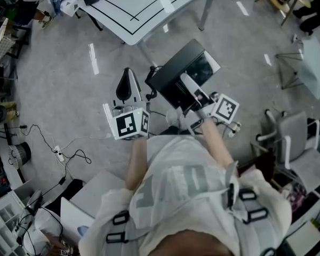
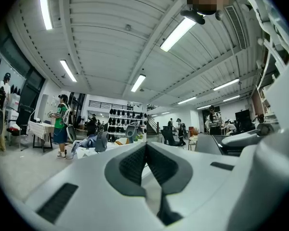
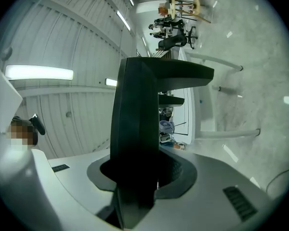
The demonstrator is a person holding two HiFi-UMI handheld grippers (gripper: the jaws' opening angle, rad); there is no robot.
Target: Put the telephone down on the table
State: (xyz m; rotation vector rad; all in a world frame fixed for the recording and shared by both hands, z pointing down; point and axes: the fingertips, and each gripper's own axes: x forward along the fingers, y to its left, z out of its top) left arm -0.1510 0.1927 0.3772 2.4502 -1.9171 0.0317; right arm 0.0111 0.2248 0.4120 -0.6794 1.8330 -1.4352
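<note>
Both our tools hung short of the counter [image 1: 129, 0] ahead: the right hand-held gripper [image 1: 189, 92] pinched the black telephone [image 1: 173, 74] in mid-air, long axis crosswise to its jaws, while the left hand-held gripper [image 1: 127, 74] was pressed together, empty.

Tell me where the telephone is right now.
In the head view, the telephone sits just right of centre, clamped in the right tongs and held over the grey floor, just short of the white table at the top.
</note>
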